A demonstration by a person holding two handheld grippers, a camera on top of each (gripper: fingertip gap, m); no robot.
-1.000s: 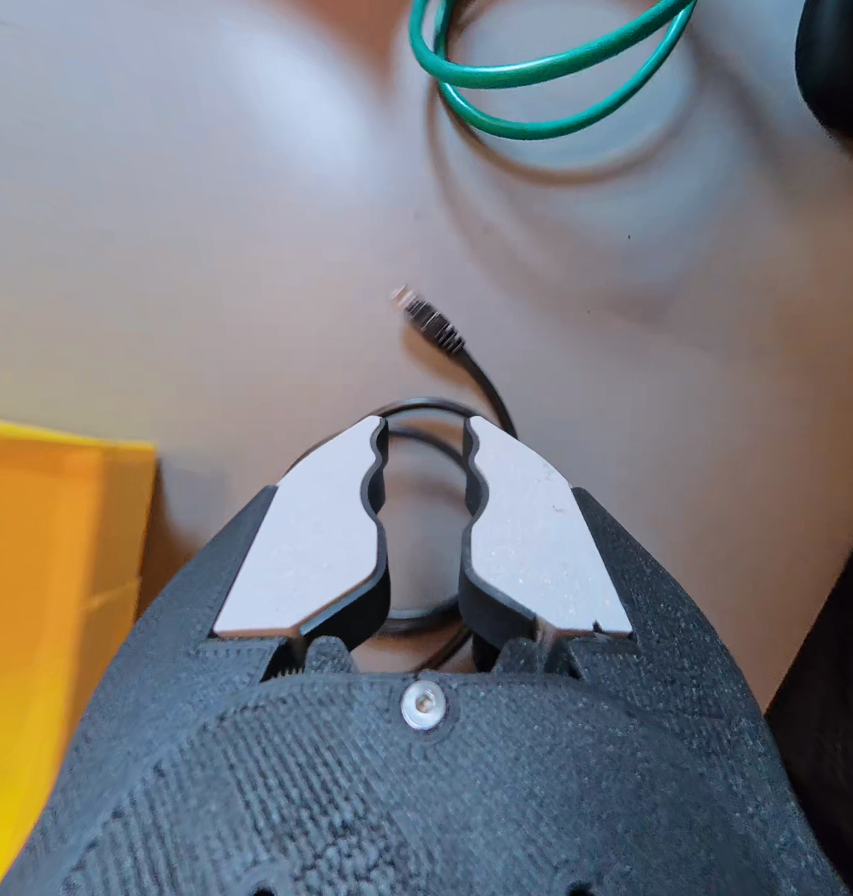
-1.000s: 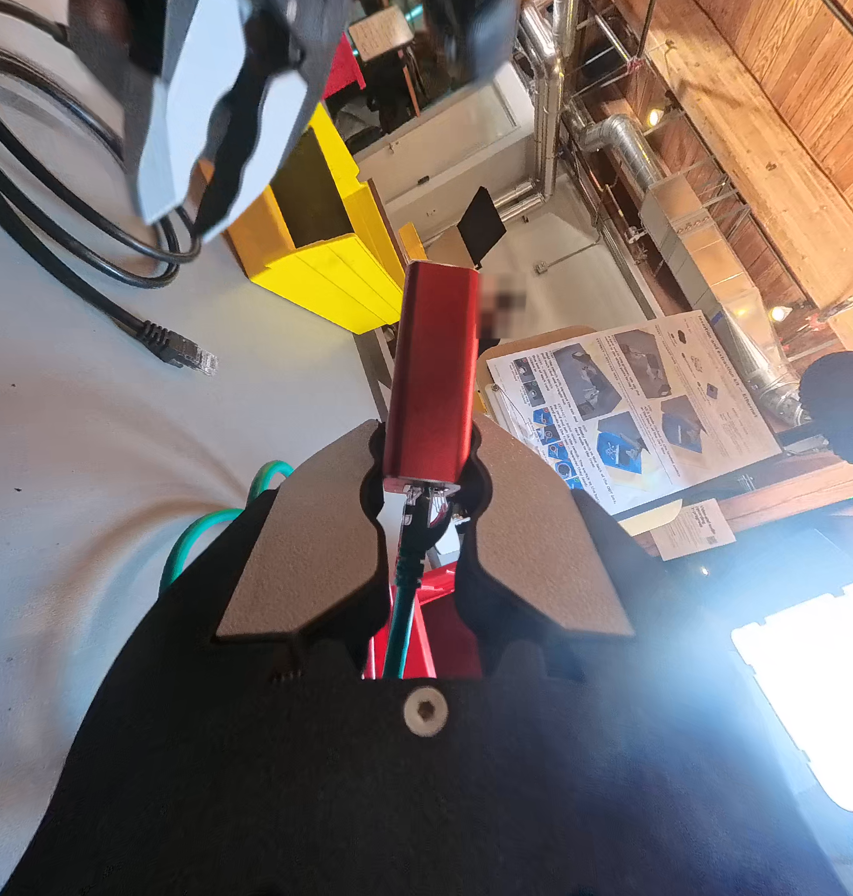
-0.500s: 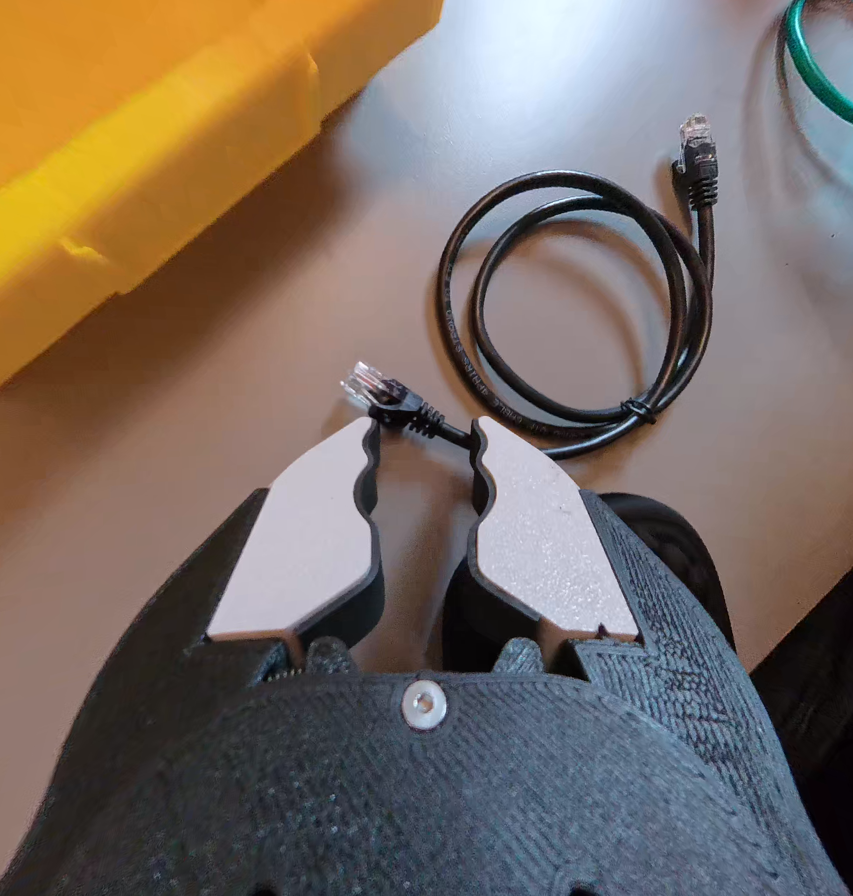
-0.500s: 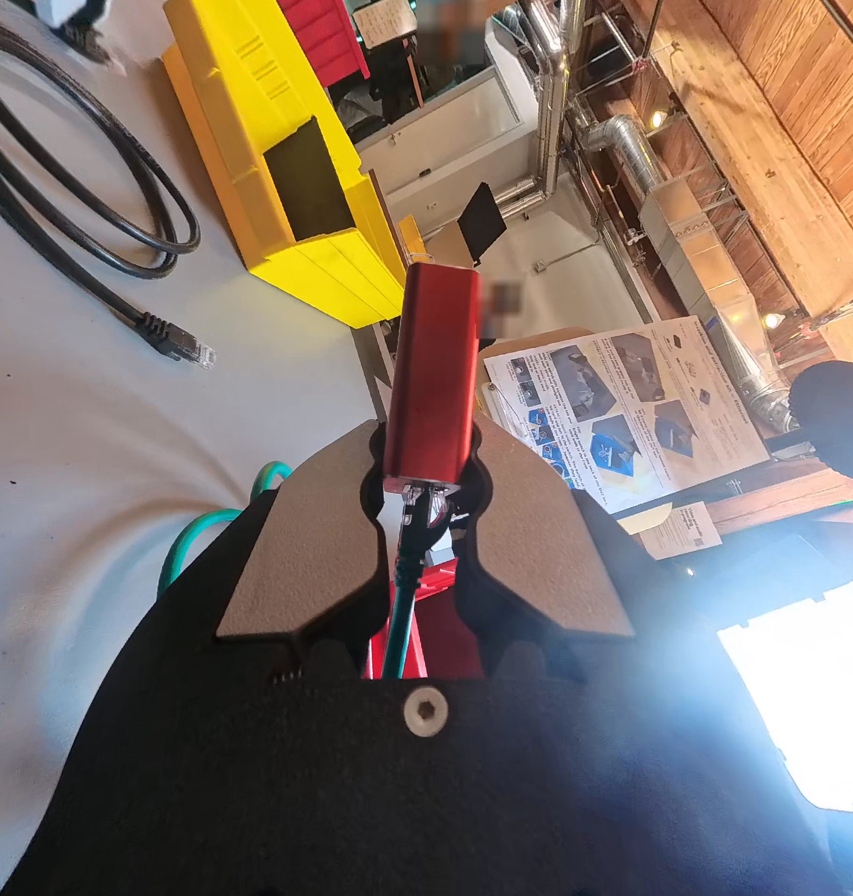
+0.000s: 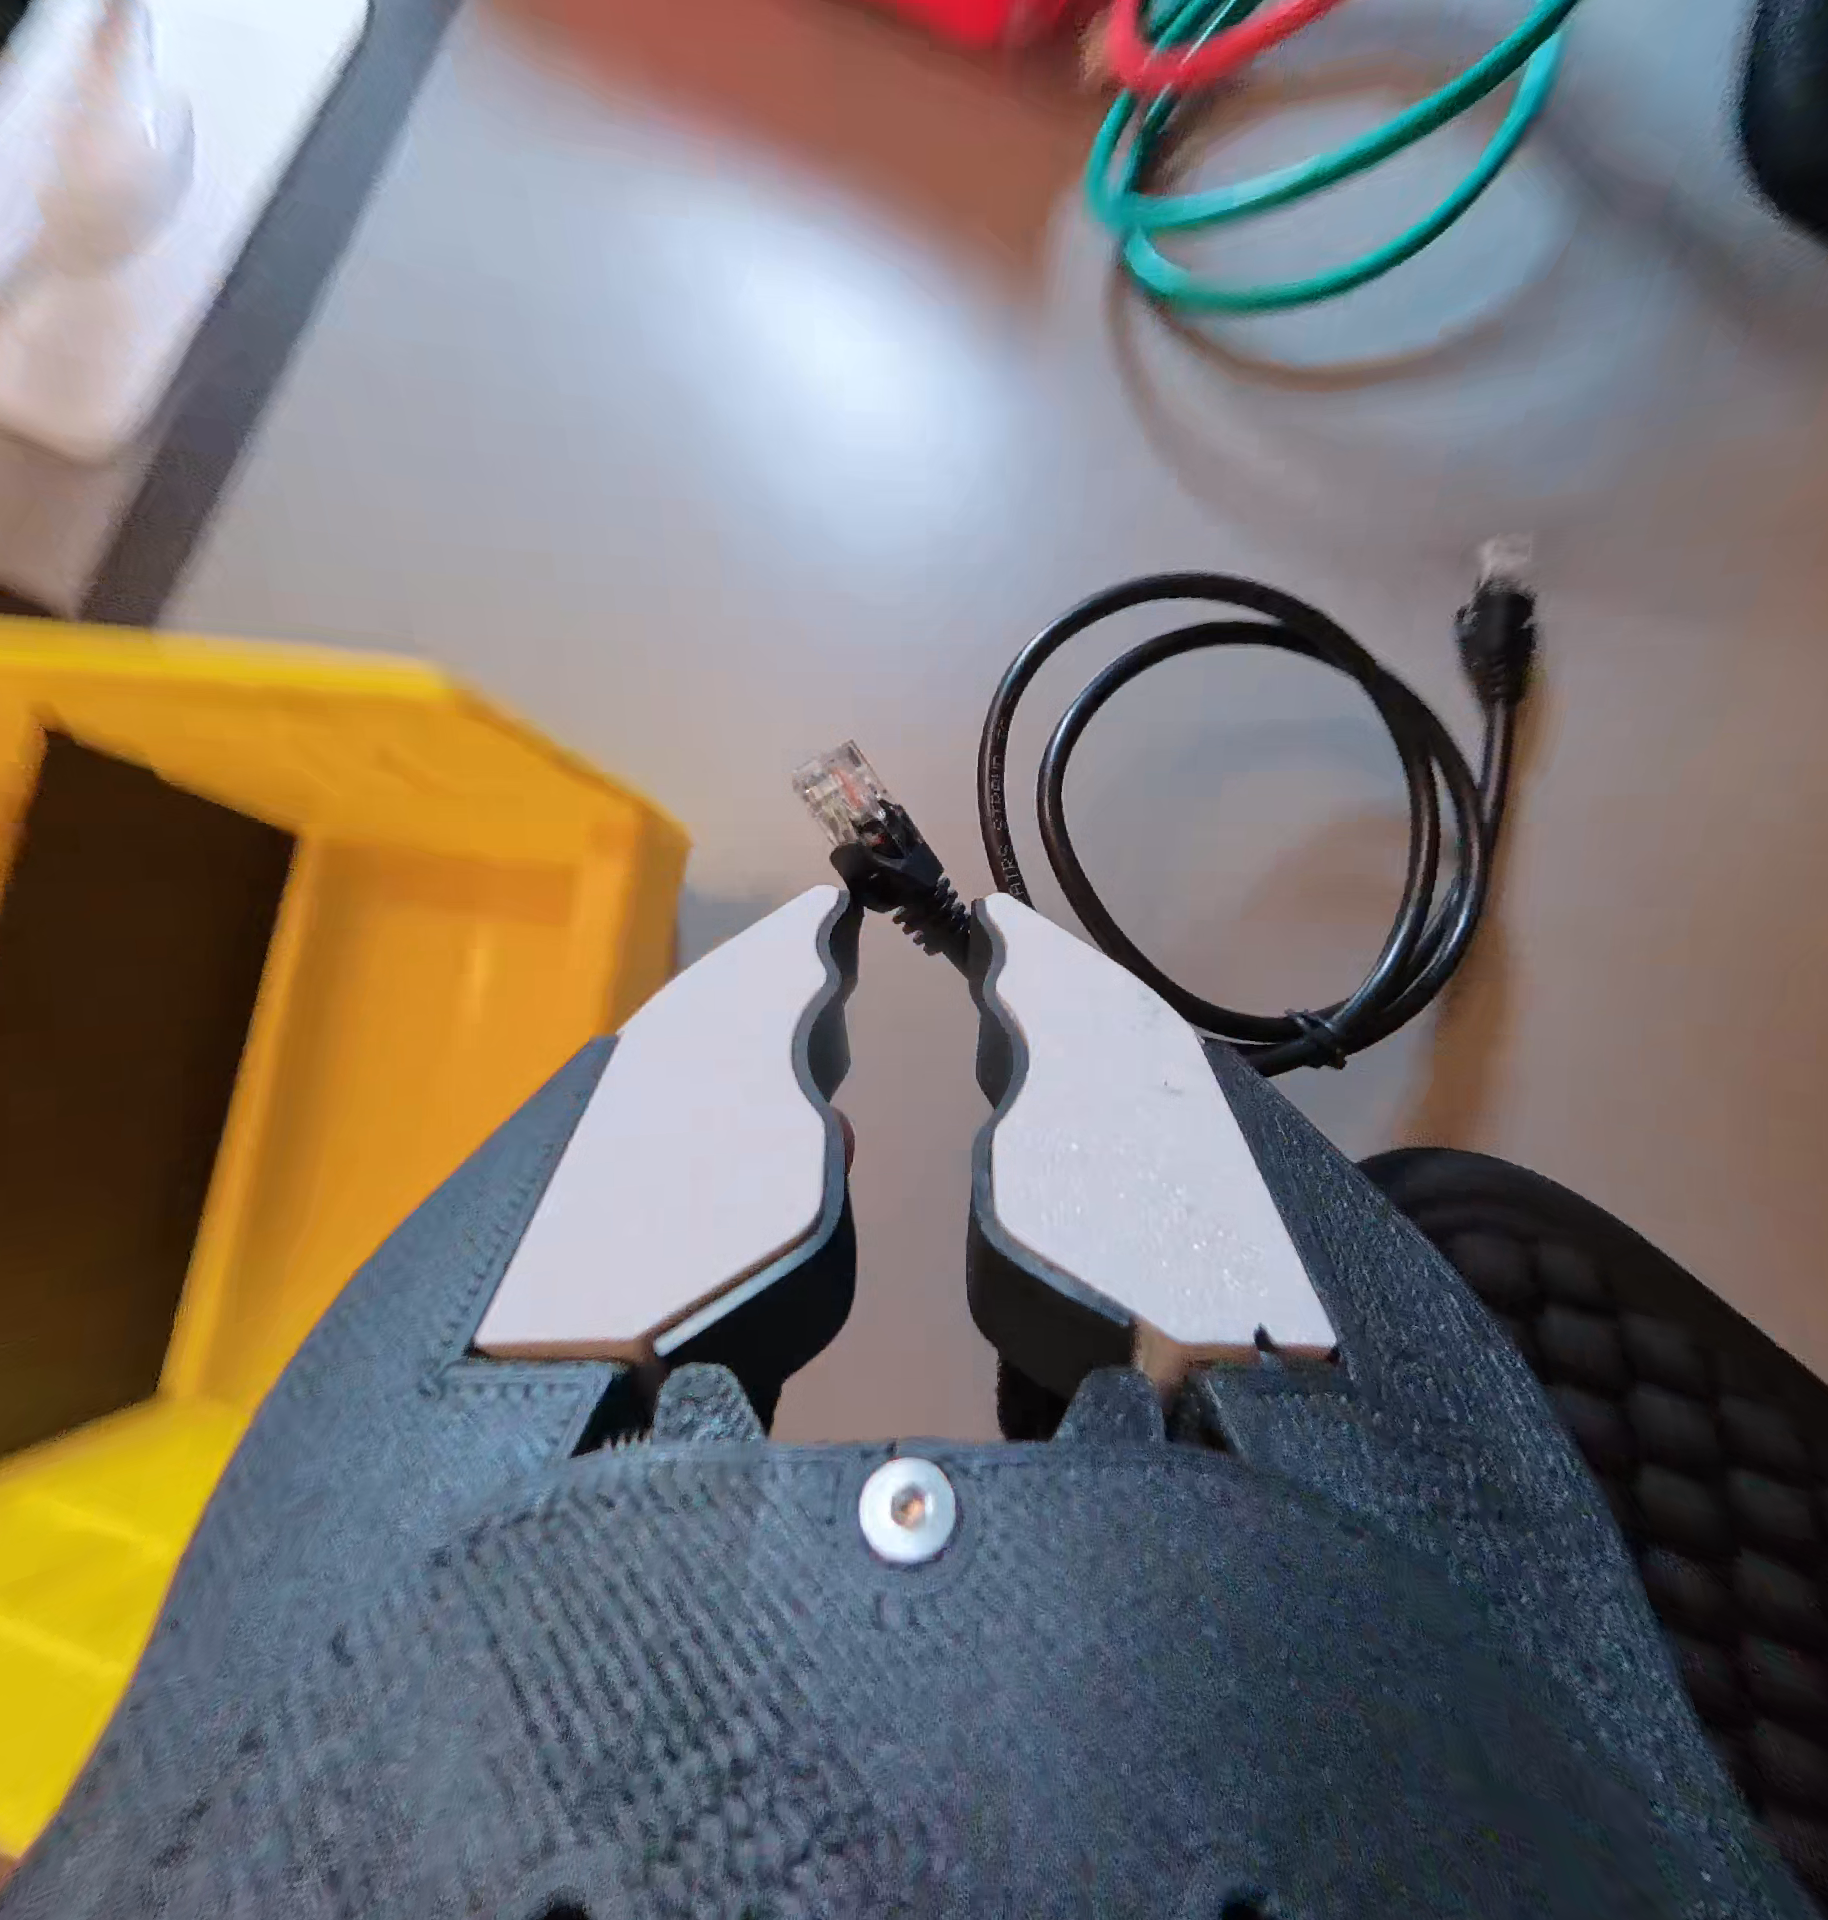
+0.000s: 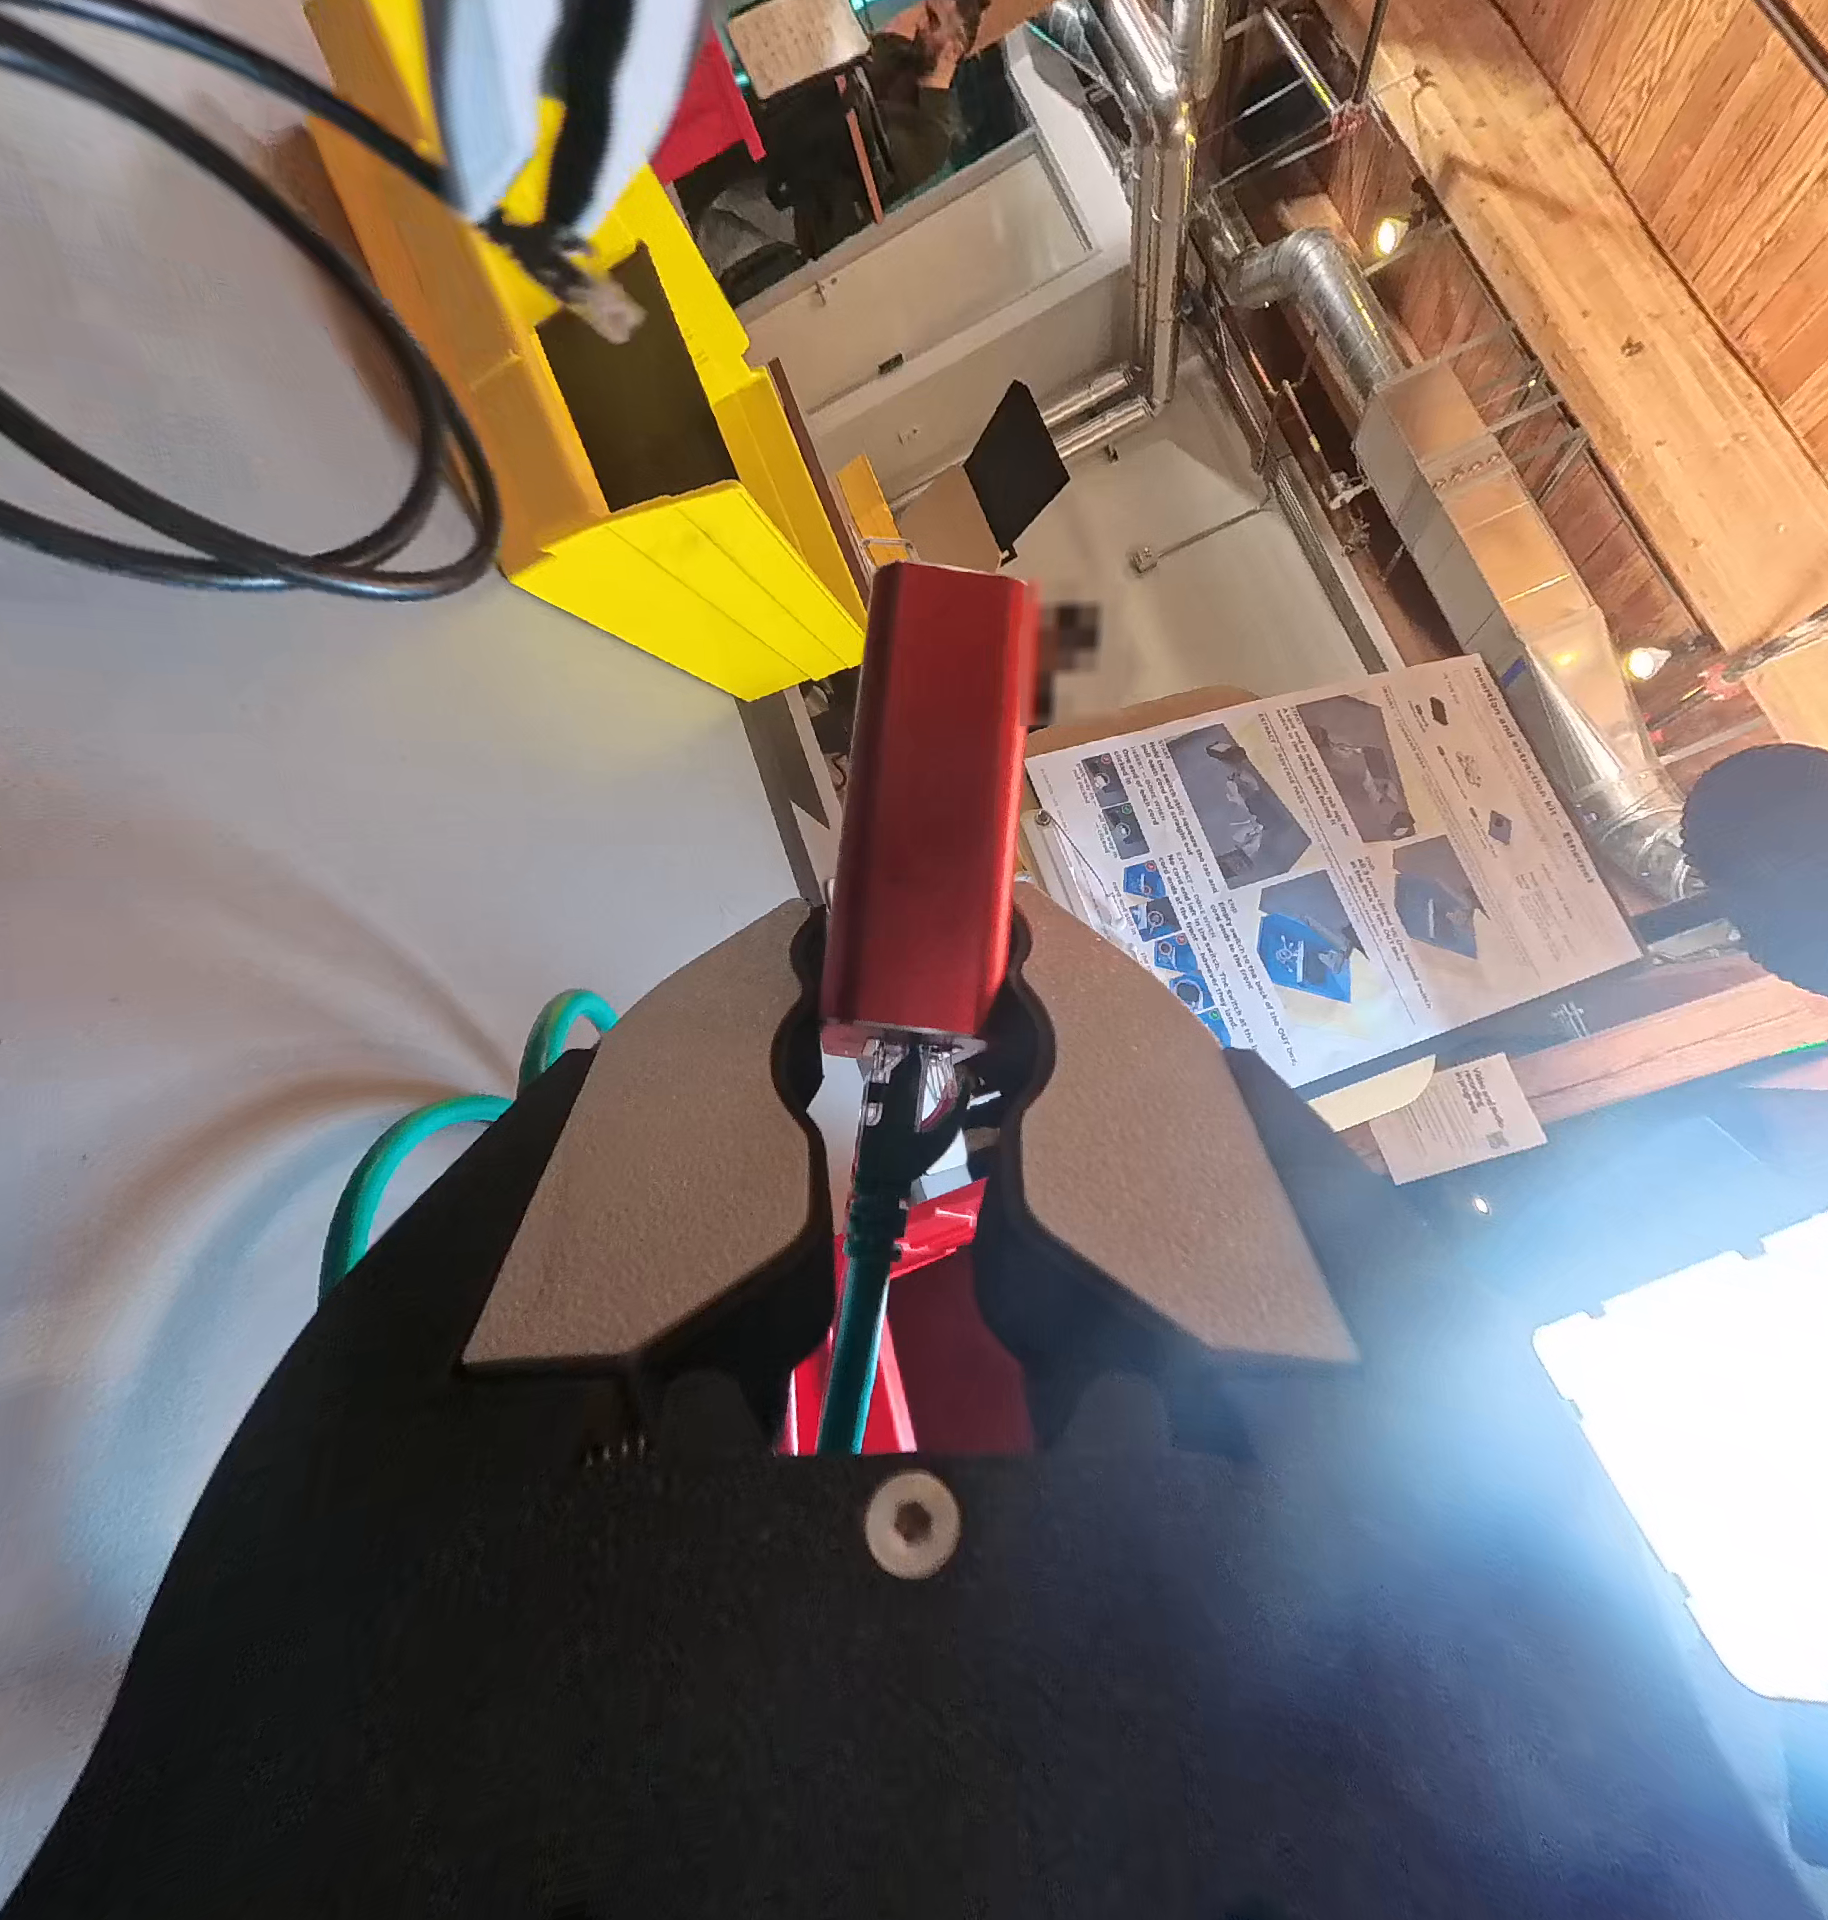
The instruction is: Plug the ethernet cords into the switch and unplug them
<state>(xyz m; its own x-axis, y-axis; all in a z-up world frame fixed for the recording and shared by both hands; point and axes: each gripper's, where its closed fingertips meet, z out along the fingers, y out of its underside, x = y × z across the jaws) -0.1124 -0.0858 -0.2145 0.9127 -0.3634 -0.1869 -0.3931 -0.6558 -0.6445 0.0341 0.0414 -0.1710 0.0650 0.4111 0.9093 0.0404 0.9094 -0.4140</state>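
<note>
Black cord (image 5: 1242,821) plug in left tool (image 5: 908,914), pointing forward; switch (image 6: 931,800) lengthwise in right tool (image 6: 915,966).

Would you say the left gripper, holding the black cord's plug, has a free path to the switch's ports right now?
Probably yes: the left gripper holds the black plug clear ahead of its fingertips, and beside the green cord the red switch seems to have an open port.

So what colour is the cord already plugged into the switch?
Green cord, clearest in the right wrist view.

I see a pale tabletop (image 5: 681,436) carrying a coiled black cord (image 5: 1242,831), a green cord (image 5: 1305,229) and a yellow bin (image 5: 453,935).
</note>
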